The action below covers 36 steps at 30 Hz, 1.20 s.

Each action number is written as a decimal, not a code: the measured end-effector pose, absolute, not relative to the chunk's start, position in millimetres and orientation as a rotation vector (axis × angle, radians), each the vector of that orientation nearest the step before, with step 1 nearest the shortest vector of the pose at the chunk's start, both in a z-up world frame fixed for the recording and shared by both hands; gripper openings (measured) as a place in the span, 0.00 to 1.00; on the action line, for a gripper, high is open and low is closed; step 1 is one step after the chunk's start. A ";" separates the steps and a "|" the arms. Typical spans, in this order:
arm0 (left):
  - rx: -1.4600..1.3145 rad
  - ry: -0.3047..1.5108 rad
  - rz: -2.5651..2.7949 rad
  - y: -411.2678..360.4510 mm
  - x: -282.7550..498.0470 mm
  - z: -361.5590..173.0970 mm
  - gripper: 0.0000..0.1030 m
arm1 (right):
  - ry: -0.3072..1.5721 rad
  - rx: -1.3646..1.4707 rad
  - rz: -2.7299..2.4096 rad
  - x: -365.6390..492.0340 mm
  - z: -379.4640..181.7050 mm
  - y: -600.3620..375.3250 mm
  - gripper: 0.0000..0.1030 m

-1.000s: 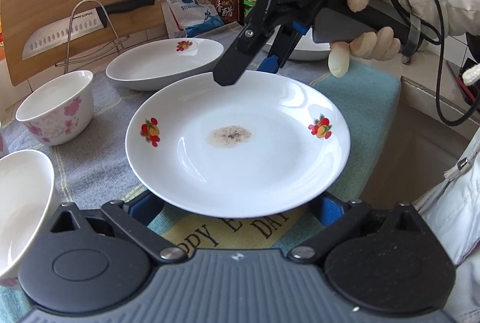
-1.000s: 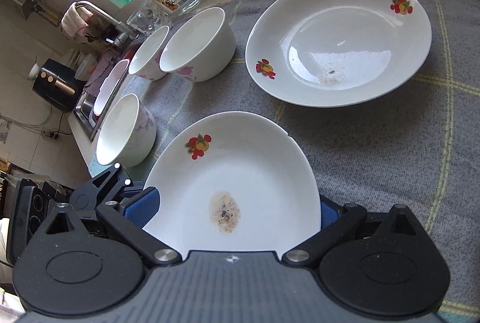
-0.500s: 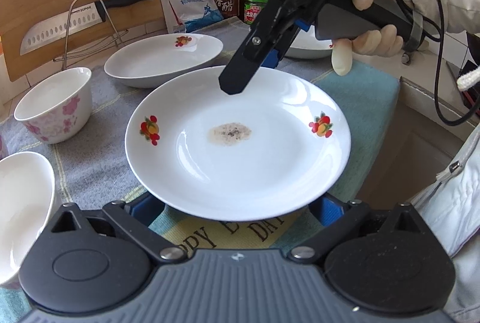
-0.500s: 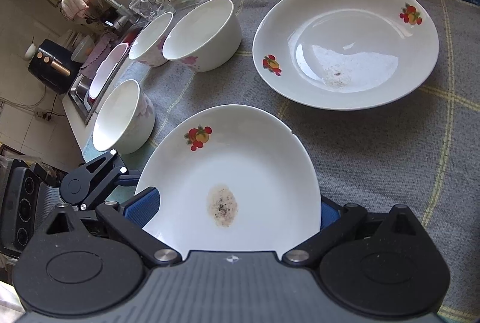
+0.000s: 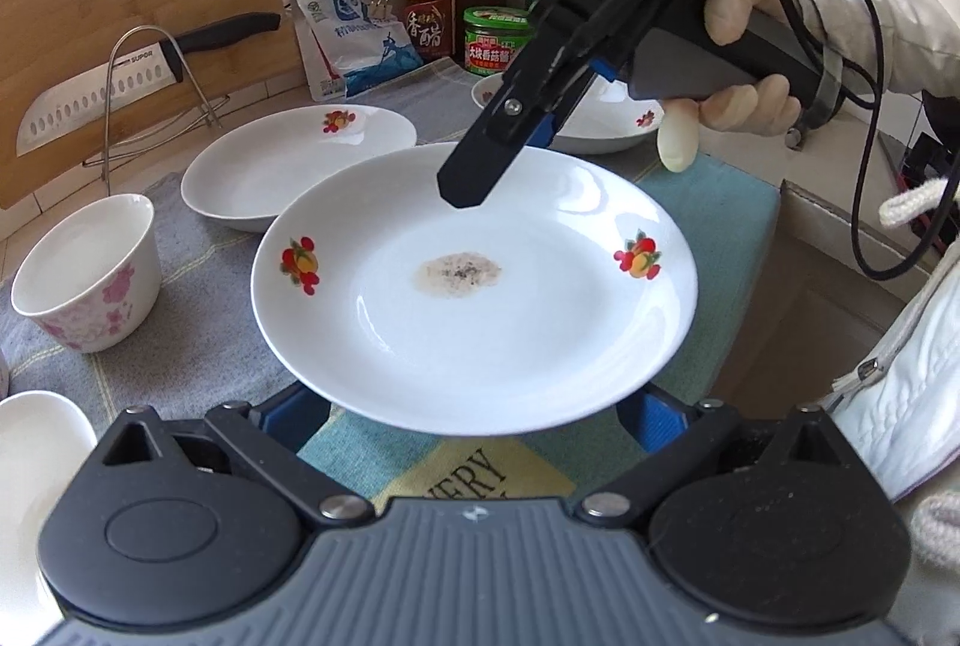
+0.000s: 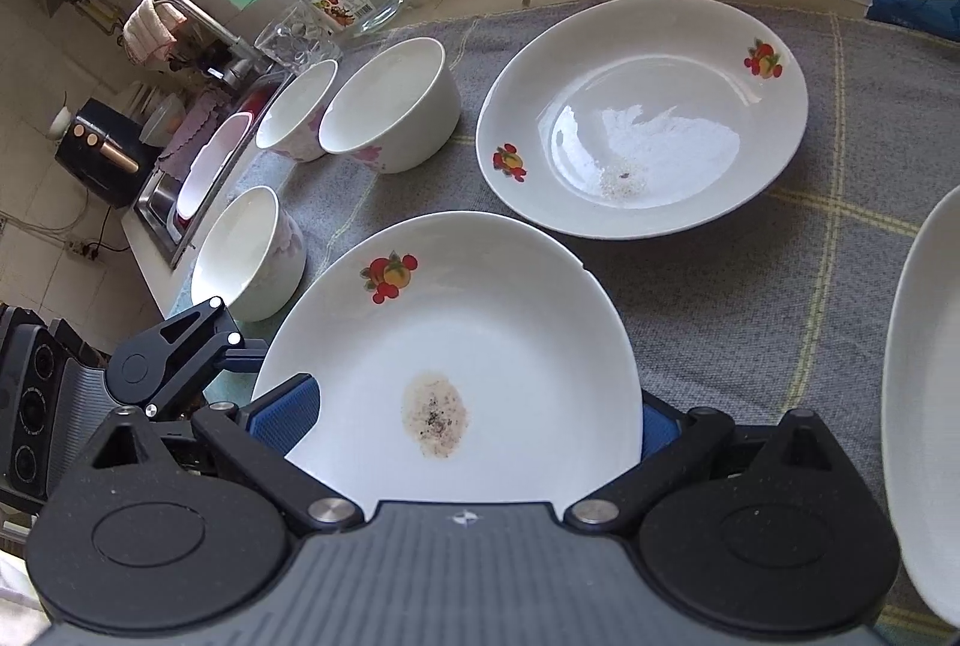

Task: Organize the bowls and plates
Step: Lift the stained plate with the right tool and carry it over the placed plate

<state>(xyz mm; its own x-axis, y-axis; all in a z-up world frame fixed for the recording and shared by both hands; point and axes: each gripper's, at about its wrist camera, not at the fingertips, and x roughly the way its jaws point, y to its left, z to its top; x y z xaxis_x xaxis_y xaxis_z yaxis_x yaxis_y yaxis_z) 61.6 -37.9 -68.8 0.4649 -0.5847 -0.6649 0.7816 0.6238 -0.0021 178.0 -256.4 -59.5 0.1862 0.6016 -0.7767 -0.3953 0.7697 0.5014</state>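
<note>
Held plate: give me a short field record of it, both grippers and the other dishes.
plate: white, fruit decals, speckled residue at centre
left gripper: jaws wide, near rim between them; clamping cannot be told
right gripper: jaws wide, far rim between them; clamping cannot be told
second plate: on grey cloth, faint residue
bowls: three, upright on the cloth

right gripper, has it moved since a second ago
Yes. In the right wrist view the plate on the grey cloth has slid lower and right, so the right gripper swung up and left.
</note>
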 end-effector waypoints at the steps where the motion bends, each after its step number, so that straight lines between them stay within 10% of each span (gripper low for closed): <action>1: 0.324 0.676 -0.861 -40.7 62.5 -67.4 0.98 | 1.186 0.205 0.705 177.7 -57.5 -259.9 1.00; 36: 0.396 0.657 -1.029 -193.9 126.4 -57.3 0.98 | 1.077 0.274 0.524 195.6 -35.1 -428.1 1.00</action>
<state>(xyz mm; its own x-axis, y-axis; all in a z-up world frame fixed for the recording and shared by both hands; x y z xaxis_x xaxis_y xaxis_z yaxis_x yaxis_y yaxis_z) 126.4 -193.9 -57.3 0.3521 -0.6556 -0.6680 0.8819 0.4715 0.0020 195.6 -428.1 -35.1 0.3690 0.5315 -0.7624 -0.2719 0.8462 0.4583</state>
